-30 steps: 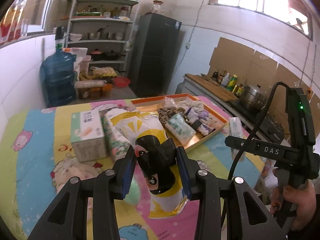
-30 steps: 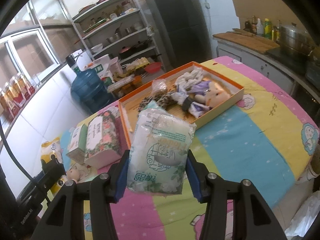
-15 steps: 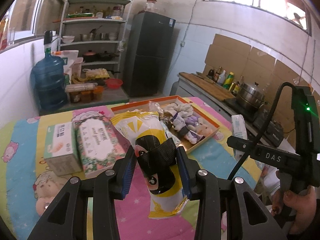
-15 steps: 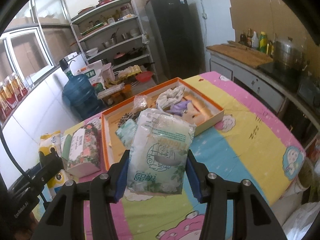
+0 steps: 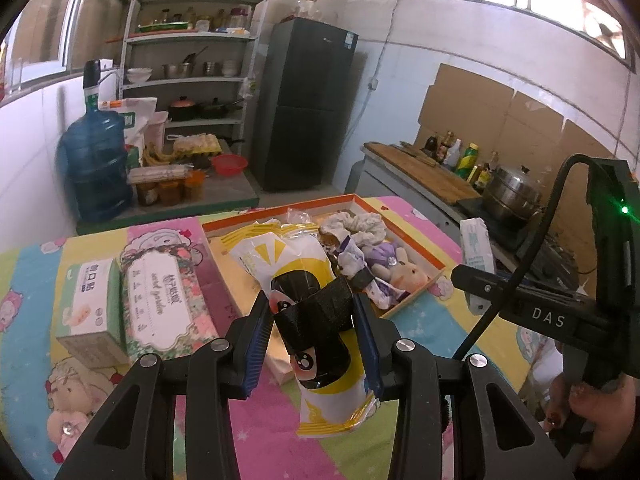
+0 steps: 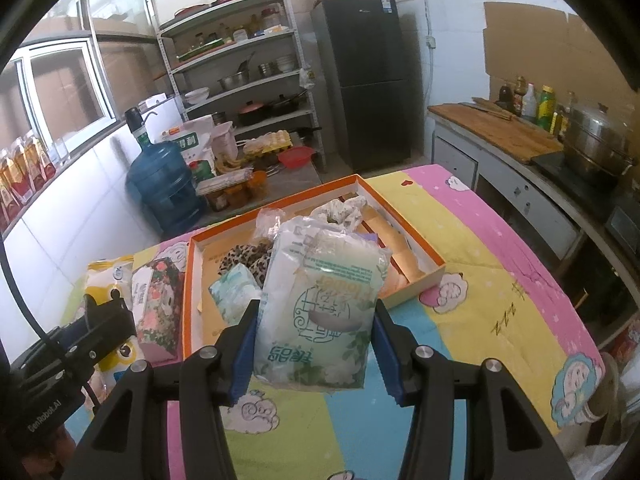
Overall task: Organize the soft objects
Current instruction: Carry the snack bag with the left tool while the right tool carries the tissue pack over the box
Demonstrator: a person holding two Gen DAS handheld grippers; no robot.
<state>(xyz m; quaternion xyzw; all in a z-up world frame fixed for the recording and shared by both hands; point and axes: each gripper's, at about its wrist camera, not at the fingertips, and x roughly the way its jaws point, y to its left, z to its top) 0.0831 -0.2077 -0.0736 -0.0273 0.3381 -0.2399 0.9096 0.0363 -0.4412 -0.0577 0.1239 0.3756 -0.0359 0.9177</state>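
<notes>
Tissue packs [image 5: 132,300] left of tray [image 5: 434,266]

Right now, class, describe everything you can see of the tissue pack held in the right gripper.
The tissue pack is a soft, pillow-shaped bundle in thin, crinkled clear plastic, white with green leaf and line-art printing and green lettering that reads upside down. It stands roughly upright, clamped at its lower sides between the blue-padded jaws of the right gripper, lifted clear of the colourful cartoon cloth. Its top hides part of the orange tray behind it.
</notes>
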